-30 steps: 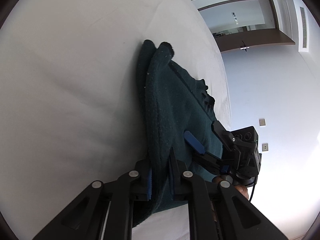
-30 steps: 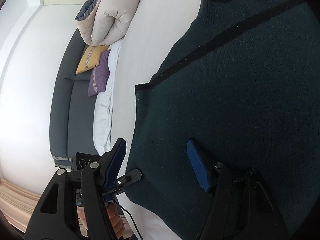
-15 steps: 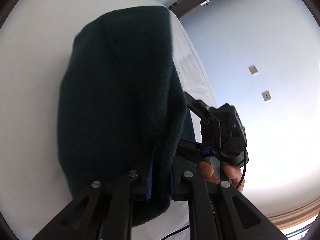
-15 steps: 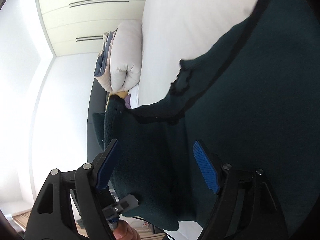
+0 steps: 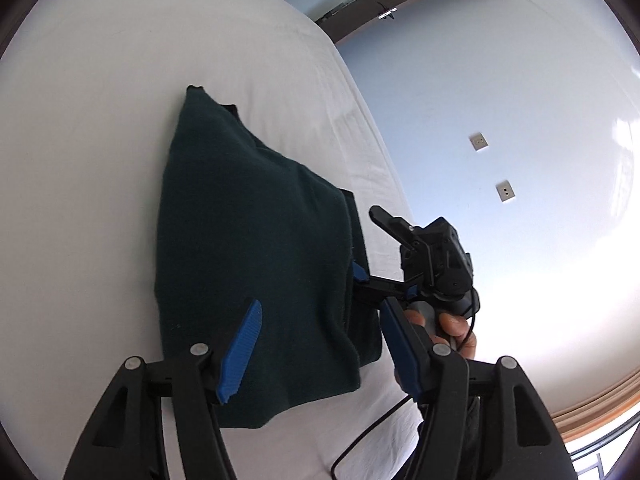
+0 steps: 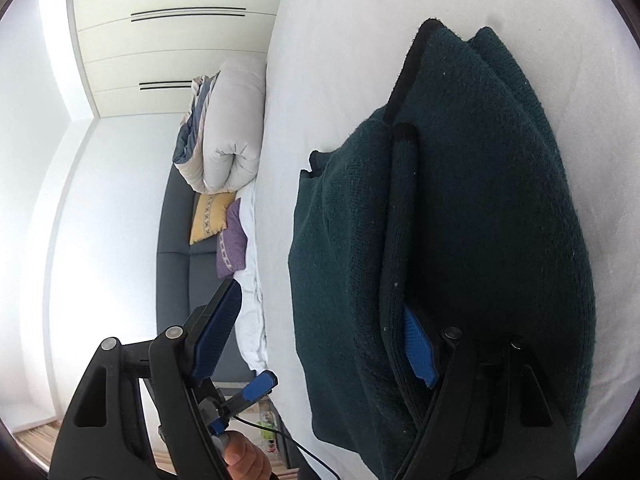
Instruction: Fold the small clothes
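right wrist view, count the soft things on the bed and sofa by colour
dark green knitted sweater: 1
white rolled duvet: 1
yellow patterned cushion: 1
purple patterned cushion: 1
total: 4

We see a white bed (image 5: 100, 160) filling most of both views. Beyond its edge rises a pale blue wall (image 5: 500, 92) with two small wall plates (image 5: 505, 191), bright glare low on it. In the right wrist view a cream wardrobe (image 6: 176, 52) stands behind a dark grey sofa (image 6: 176, 264), which carries a rolled duvet (image 6: 228, 132), a yellow cushion (image 6: 210, 216) and a purple cushion (image 6: 232, 248).
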